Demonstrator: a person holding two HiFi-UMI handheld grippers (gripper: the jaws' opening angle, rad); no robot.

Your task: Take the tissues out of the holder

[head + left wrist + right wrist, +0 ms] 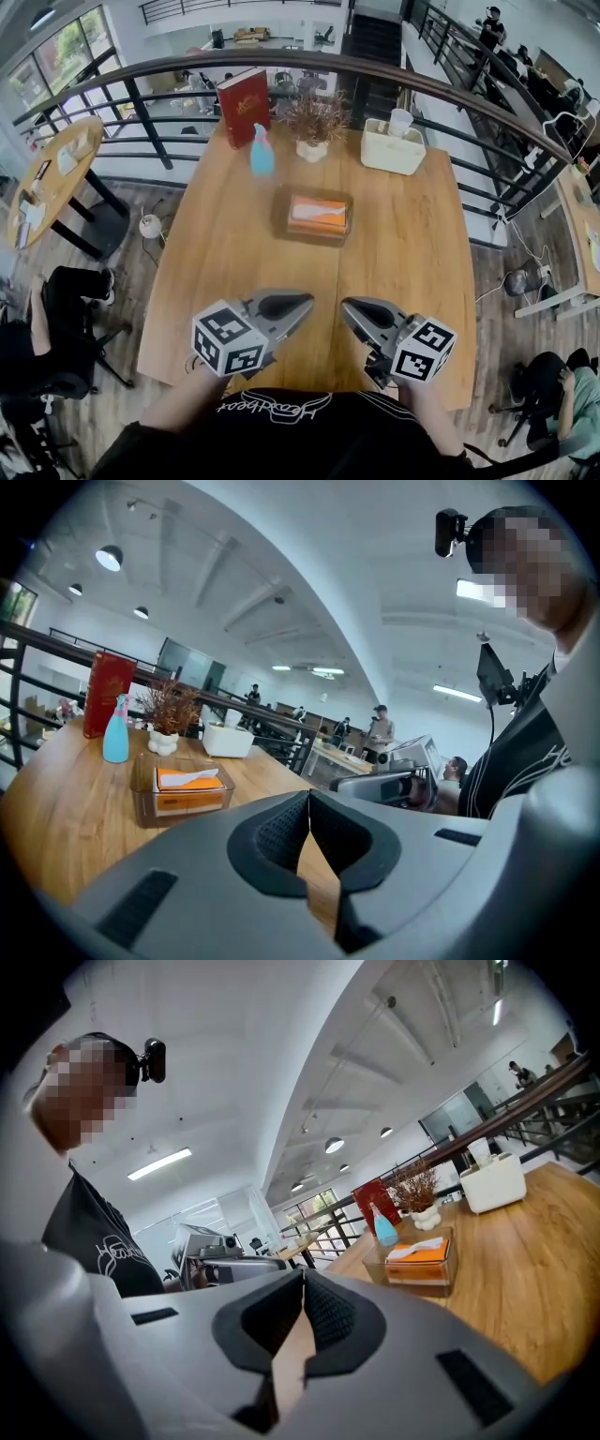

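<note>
A clear tissue holder (281,223) sits mid-table with an orange tissue pack (319,216) inside and a white tissue poking from its top. Both grippers hover low near the table's front edge, well short of the holder. My left gripper (307,301) is shut with nothing between its jaws; its own view shows the closed left gripper (308,801) and the holder (142,799) ahead to the left. My right gripper (345,307) is also shut and empty. Past the closed right gripper (303,1283), the tissue pack (419,1256) lies ahead to the right.
Along the table's far edge stand a red book (244,105), a blue spray bottle (262,152), a dried plant in a white pot (313,127) and a white box with a cup (394,148). A dark railing (450,77) runs behind them.
</note>
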